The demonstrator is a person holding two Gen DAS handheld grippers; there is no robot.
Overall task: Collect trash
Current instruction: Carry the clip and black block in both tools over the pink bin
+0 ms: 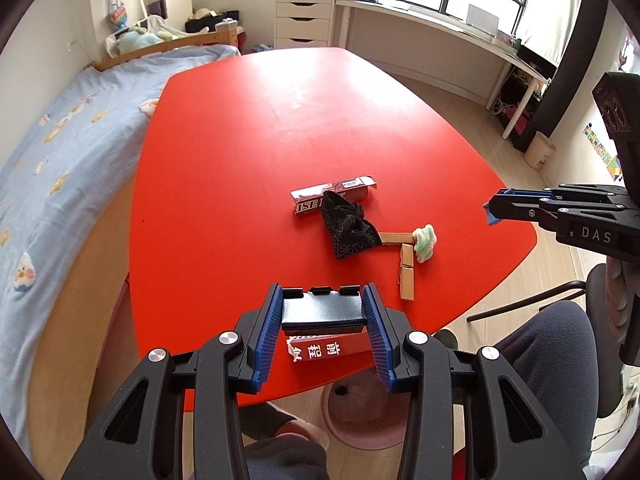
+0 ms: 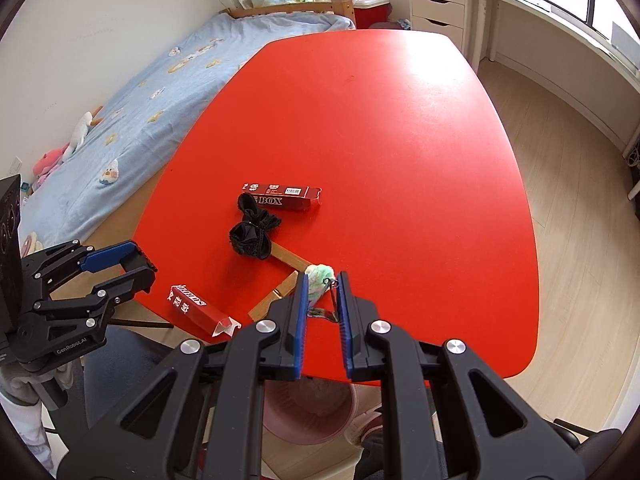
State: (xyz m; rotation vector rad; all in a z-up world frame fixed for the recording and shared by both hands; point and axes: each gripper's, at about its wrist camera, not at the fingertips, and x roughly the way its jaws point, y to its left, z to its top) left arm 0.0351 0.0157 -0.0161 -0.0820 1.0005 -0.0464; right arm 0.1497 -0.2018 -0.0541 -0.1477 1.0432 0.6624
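Observation:
On the red table (image 1: 280,128) lie a red carton (image 1: 334,196), a crumpled black cloth (image 1: 348,226), two wooden clothespins (image 1: 406,268) and a green-white fluffy wad (image 1: 425,242). A second red carton (image 1: 328,350) with white characters lies at the near edge. My left gripper (image 1: 324,312) is open, its jaws on either side of this carton's dark end; in the right wrist view (image 2: 120,268) it hovers just left of the carton (image 2: 200,308). My right gripper (image 2: 322,304) is open, jaws narrowly apart around the fluffy wad (image 2: 318,280).
A pink waste bin (image 1: 360,412) stands on the floor under the table's near edge, also seen in the right wrist view (image 2: 308,408). A bed with blue cover (image 1: 60,152) runs along the left. A chair (image 1: 560,320) is at the right.

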